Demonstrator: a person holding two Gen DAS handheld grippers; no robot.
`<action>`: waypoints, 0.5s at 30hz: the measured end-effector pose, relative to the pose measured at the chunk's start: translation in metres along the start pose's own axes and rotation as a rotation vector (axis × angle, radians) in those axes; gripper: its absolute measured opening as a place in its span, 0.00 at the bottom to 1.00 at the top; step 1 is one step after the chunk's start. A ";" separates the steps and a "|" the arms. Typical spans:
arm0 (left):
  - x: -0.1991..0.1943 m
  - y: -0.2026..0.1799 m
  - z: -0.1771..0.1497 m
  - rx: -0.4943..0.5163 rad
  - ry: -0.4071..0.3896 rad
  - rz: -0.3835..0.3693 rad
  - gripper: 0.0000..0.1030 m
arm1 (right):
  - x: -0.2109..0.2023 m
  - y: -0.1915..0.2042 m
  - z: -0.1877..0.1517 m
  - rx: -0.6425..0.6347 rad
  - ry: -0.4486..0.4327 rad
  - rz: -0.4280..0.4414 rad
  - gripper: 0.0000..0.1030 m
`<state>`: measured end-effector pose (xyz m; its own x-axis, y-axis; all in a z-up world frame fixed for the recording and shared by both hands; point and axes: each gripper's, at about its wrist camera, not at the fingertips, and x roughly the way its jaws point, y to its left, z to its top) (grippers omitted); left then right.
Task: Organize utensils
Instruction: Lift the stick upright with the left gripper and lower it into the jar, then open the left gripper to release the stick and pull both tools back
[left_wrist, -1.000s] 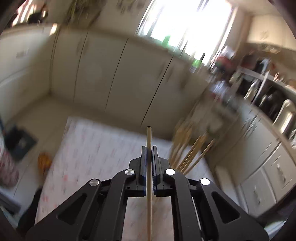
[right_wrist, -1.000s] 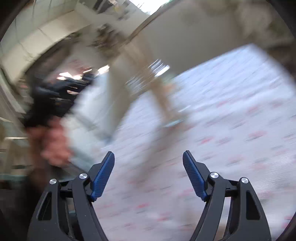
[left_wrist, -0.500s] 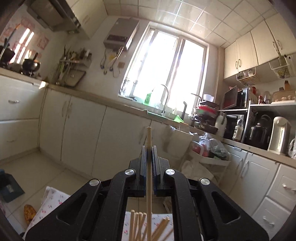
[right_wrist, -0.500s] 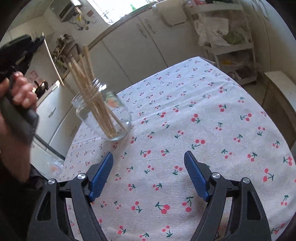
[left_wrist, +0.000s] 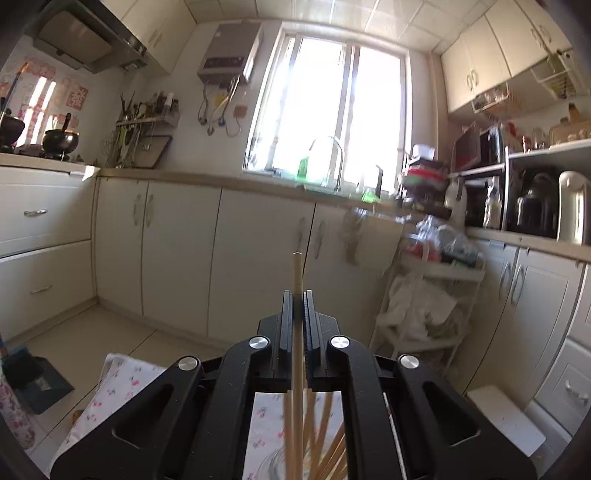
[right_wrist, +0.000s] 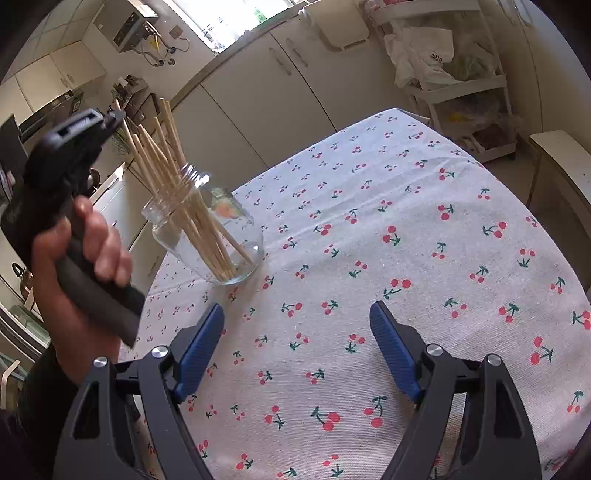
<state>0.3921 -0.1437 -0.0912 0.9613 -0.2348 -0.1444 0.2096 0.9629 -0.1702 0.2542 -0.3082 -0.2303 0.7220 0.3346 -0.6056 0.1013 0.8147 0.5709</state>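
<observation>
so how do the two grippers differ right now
The left gripper is shut on a chopstick; the right gripper is open and holds nothing. The left points level across the kitchen, above the jar of chopsticks; the right tilts down at the tablecloth. The left's pads are hidden against the stick; the right's blue pads show plainly. Both are black two-finger grippers.

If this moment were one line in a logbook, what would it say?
left gripper: shut on chopstick, above glass jar | right gripper: open, empty, over cherry tablecloth | jar: holds other chopsticks
</observation>
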 end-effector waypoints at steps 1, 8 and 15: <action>0.000 0.002 -0.004 0.006 0.017 0.004 0.05 | 0.000 0.000 0.000 0.001 0.001 0.000 0.77; -0.018 0.009 -0.023 0.053 0.151 0.015 0.05 | 0.001 0.000 0.000 0.006 0.011 -0.009 0.79; -0.065 0.013 -0.015 0.084 0.265 0.034 0.11 | -0.004 0.001 -0.001 0.007 -0.011 -0.041 0.79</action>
<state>0.3293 -0.1182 -0.0982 0.8899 -0.2183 -0.4004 0.2029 0.9758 -0.0810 0.2504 -0.3088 -0.2279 0.7248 0.2952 -0.6225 0.1363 0.8242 0.5496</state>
